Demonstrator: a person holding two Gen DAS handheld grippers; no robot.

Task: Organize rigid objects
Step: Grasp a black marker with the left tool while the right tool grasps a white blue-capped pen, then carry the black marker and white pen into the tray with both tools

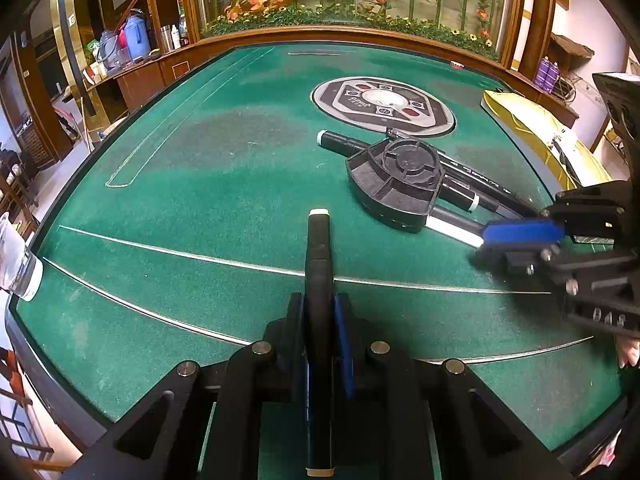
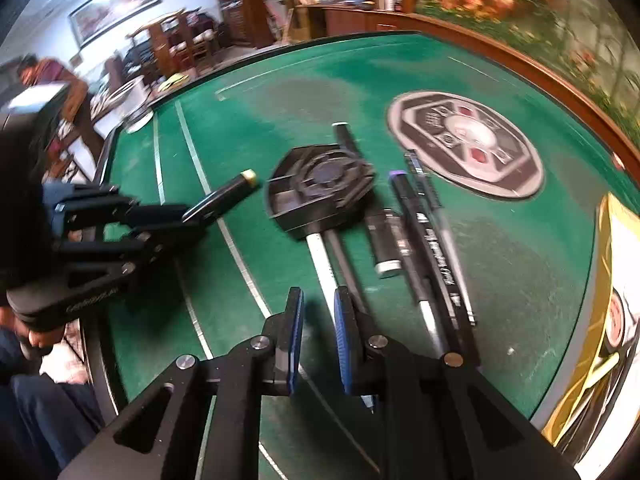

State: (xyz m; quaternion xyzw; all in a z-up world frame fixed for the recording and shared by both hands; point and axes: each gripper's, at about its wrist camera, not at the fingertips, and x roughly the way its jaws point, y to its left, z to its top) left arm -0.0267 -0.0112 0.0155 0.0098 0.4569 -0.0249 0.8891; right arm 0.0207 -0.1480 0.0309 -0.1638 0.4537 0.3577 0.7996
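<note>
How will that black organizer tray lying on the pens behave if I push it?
The black organizer tray rests on several pens, not flat on the felt, so it will probably rock or slide with them. It looks like rigid, light plastic. The round pens may roll under it.

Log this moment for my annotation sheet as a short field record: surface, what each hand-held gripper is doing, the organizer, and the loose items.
surface: green felt table with a round printed panel
left hand-held gripper: shut on a black marker with a pale cap, held above the felt
right hand-held gripper: open, empty, pointing toward the pens
organizer: black pen holder lying on the table on top of some pens
loose items: white pen, several black pens and markers beside the holder
table edge: yellow bag
</note>
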